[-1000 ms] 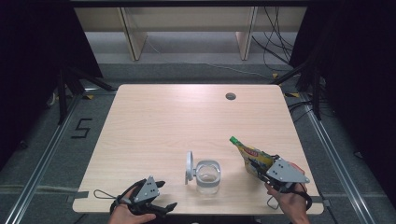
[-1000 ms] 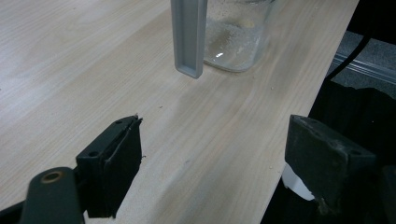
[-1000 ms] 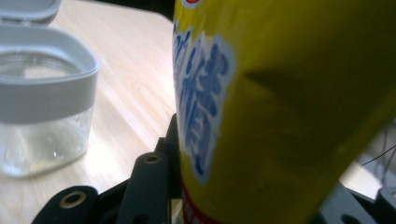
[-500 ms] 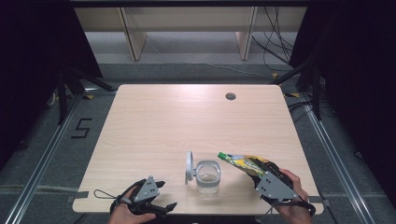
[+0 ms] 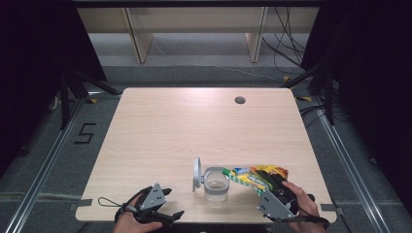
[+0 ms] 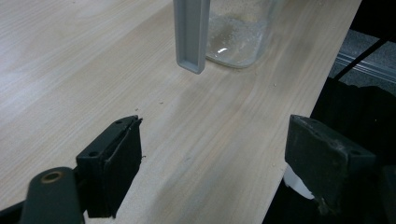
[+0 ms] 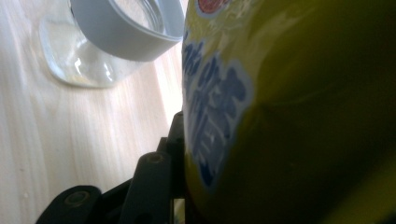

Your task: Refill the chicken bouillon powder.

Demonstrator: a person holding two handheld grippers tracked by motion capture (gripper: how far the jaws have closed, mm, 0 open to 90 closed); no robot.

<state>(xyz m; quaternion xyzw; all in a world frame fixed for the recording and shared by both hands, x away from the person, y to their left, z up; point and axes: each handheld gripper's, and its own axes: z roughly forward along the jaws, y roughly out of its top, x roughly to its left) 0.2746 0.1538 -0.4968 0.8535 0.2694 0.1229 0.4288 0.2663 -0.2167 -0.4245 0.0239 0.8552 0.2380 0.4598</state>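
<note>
Near the front edge of the table (image 5: 160,126), a yellow snack bag (image 5: 256,175) is tipped sideways with its open end at the rim of a clear glass jar (image 5: 216,183). This angle suggests that the contents are meant to pour into the jar. The jar stands upright, and its grey hinged lid (image 5: 197,173) is swung open to the left, which keeps the mouth free for filling. The right hand-held gripper (image 5: 275,194) is clenched on the lower end of the bag and holds it clear of the table; in the right gripper view the bag (image 7: 289,112) lies directly against the jaws, with the jar (image 7: 112,42) just beyond and below it. The left hand-held gripper (image 5: 156,208) rests released at the table's near edge, left of the jar and apart from it. In the left gripper view its jaws stand wide with bare table between them, and the jar (image 6: 238,32) and lid (image 6: 191,35) sit ahead, ready to be steadied if needed.
</note>
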